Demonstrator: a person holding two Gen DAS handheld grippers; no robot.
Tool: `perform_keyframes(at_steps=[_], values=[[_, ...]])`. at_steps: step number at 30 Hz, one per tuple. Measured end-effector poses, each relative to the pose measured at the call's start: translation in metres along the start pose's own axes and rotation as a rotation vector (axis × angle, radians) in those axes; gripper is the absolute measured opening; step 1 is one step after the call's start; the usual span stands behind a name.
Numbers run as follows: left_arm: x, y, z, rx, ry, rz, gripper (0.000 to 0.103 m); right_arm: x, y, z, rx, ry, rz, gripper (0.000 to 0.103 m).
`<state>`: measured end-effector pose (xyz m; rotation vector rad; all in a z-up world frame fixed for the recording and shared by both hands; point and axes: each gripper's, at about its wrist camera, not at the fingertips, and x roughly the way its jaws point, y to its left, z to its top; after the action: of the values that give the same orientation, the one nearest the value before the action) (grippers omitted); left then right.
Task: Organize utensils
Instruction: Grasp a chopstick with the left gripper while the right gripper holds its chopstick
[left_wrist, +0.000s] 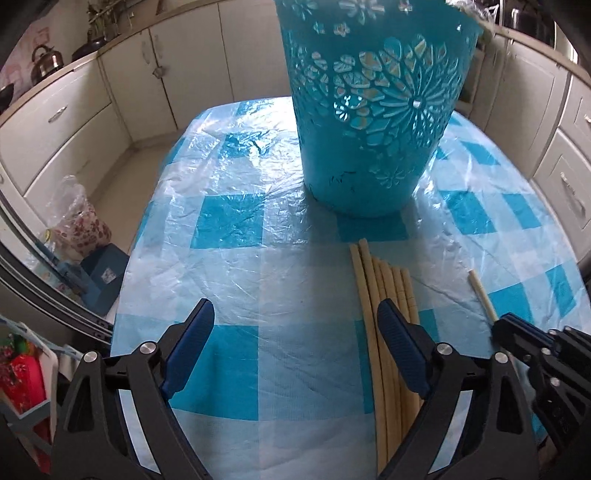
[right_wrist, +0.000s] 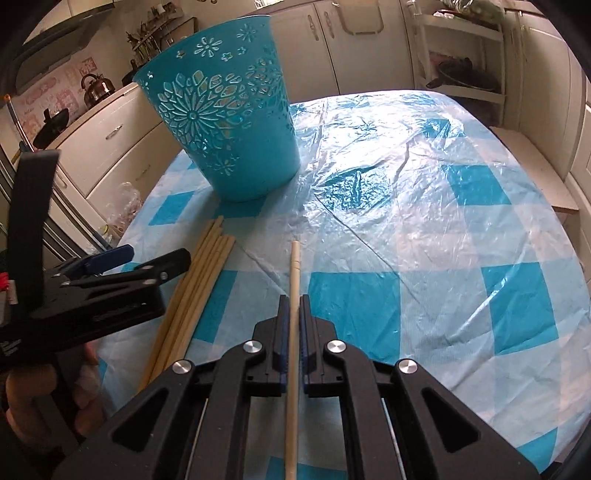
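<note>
A tall teal basket (left_wrist: 373, 110) with cut-out flowers stands upright on the checked table; it also shows in the right wrist view (right_wrist: 229, 125). Several pale wooden chopsticks (left_wrist: 384, 295) lie in a bundle in front of it, also seen in the right wrist view (right_wrist: 199, 280). My left gripper (left_wrist: 295, 317) is open and empty, its right finger over the bundle. My right gripper (right_wrist: 294, 306) is shut on a single chopstick (right_wrist: 294, 266), which points forward toward the basket. That gripper (left_wrist: 517, 328) and its chopstick (left_wrist: 482, 295) show at the right of the left wrist view.
The table (right_wrist: 424, 221) has a blue-and-white checked cloth under wrinkled clear plastic. Kitchen cabinets (left_wrist: 74, 122) surround it. A kettle (right_wrist: 96, 88) sits on the counter. A plastic bag (left_wrist: 79, 221) and a blue box (left_wrist: 103, 273) lie on the floor at left.
</note>
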<state>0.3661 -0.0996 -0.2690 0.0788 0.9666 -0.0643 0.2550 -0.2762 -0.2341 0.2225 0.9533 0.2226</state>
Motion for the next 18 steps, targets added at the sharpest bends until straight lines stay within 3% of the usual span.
perform_keyframes(at_steps=[10,13,18], values=[[0.009,-0.001,0.006,0.005,0.029,0.036,0.077,-0.004,-0.005,-0.002,0.022,0.008,0.027,0.006],[0.011,-0.005,0.012,0.011,0.033,0.013,0.064,-0.005,-0.005,-0.002,0.02,0.005,0.018,0.006],[0.015,-0.012,0.023,0.025,0.06,-0.061,0.028,-0.004,-0.004,0.0,0.021,0.001,0.008,0.006]])
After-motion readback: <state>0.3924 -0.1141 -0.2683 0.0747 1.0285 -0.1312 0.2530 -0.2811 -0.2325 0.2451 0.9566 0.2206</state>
